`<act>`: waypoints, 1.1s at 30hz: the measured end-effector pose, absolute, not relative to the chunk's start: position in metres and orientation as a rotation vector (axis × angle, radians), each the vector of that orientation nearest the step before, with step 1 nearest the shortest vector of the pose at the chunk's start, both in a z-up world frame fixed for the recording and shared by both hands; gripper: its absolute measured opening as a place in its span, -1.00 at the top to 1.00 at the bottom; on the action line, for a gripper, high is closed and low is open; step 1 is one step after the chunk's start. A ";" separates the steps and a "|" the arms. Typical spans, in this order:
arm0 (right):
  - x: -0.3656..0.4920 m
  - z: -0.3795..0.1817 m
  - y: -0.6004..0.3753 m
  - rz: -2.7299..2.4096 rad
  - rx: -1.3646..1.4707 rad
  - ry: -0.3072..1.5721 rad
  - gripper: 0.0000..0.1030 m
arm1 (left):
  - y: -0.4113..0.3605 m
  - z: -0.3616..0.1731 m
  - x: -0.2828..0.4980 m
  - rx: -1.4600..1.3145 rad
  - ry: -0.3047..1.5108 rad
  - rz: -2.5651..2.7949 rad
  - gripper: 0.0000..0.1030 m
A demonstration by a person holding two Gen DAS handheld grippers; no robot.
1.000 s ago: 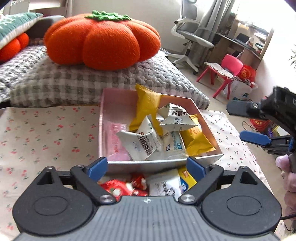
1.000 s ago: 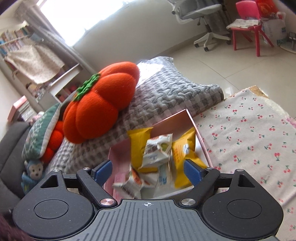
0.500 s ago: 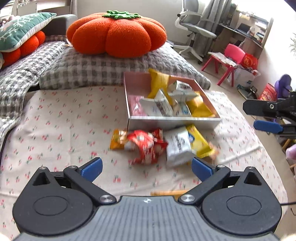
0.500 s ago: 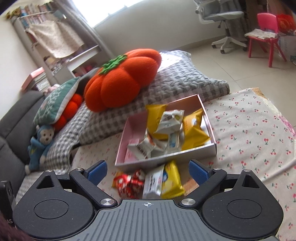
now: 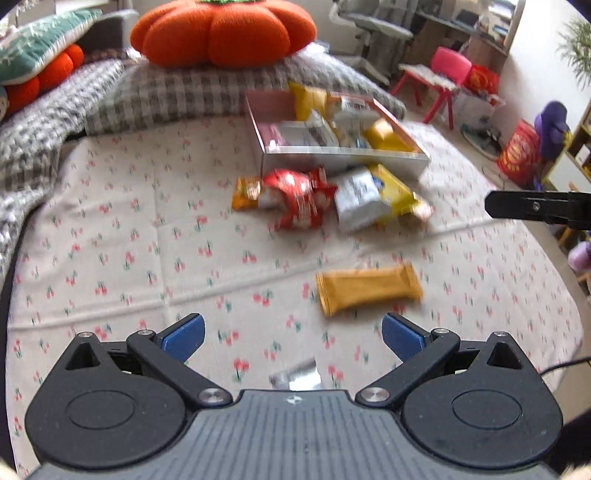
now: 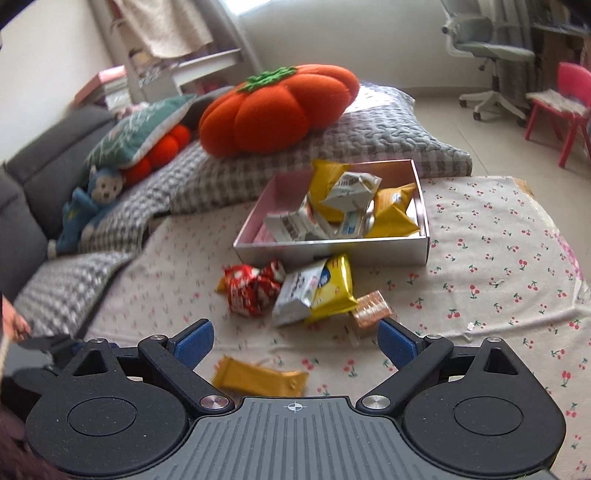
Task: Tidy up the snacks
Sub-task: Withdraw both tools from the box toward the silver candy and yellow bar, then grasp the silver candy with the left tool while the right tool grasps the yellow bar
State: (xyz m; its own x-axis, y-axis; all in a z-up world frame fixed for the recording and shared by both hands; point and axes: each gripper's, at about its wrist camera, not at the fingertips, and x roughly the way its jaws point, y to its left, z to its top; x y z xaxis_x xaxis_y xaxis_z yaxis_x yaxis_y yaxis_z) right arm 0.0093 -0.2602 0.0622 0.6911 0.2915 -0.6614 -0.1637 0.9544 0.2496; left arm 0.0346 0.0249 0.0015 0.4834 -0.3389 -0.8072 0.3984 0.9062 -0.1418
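Observation:
A pink-lined box (image 5: pixel 343 159) (image 6: pixel 332 247) on the cherry-print cloth holds several snack packets. In front of it lie a red packet (image 5: pixel 299 195) (image 6: pixel 251 288), a white packet (image 5: pixel 360 201) (image 6: pixel 301 295) and a yellow packet (image 5: pixel 397 194) (image 6: pixel 334 291). An orange bar (image 5: pixel 369 288) (image 6: pixel 258 380) lies nearer. A small copper packet (image 6: pixel 371 308) lies beside the yellow one. My left gripper (image 5: pixel 291 338) is open and empty, above the cloth short of the bar. My right gripper (image 6: pixel 293 341) is open and empty, above the bar.
An orange pumpkin cushion (image 5: pixel 221 33) (image 6: pixel 273 107) sits on grey checked pillows (image 5: pixel 184 92) behind the box. A small silver wrapper (image 5: pixel 295 376) lies under my left gripper. A red chair (image 6: pixel 557 107) and an office chair (image 6: pixel 487 55) stand on the floor beyond.
Both grippers have pulled back and up from the box, so the loose snacks and the orange bar have come into view. Both stay open and empty.

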 end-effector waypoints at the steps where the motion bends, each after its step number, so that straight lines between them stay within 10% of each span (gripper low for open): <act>1: 0.008 0.059 -0.258 0.258 0.155 0.771 -0.88 | 0.026 -0.002 0.033 0.066 0.992 -0.451 -0.99; 6: 0.005 0.038 -0.245 0.283 0.026 0.790 -0.88 | 0.025 -0.024 0.021 0.083 1.113 -0.450 -0.86; 22: 0.007 -0.021 -0.191 0.400 -0.396 0.859 -0.88 | 0.032 -0.042 0.013 0.194 1.117 -0.401 0.60; 28: 0.018 -0.032 -0.182 0.416 -0.403 0.860 -0.88 | 0.035 -0.044 0.023 0.200 1.072 -0.369 0.50; 33: 0.028 -0.033 -0.179 0.418 -0.376 0.862 -0.88 | 0.033 -0.049 0.029 0.215 1.033 -0.373 -0.03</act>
State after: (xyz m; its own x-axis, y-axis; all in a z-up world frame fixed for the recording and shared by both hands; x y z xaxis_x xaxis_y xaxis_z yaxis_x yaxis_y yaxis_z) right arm 0.0278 -0.1787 -0.0332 0.5803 0.1996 -0.7896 -0.4960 0.8556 -0.1482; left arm 0.0294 0.0333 -0.0488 0.4570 -0.2001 -0.8666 0.3998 0.9166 -0.0009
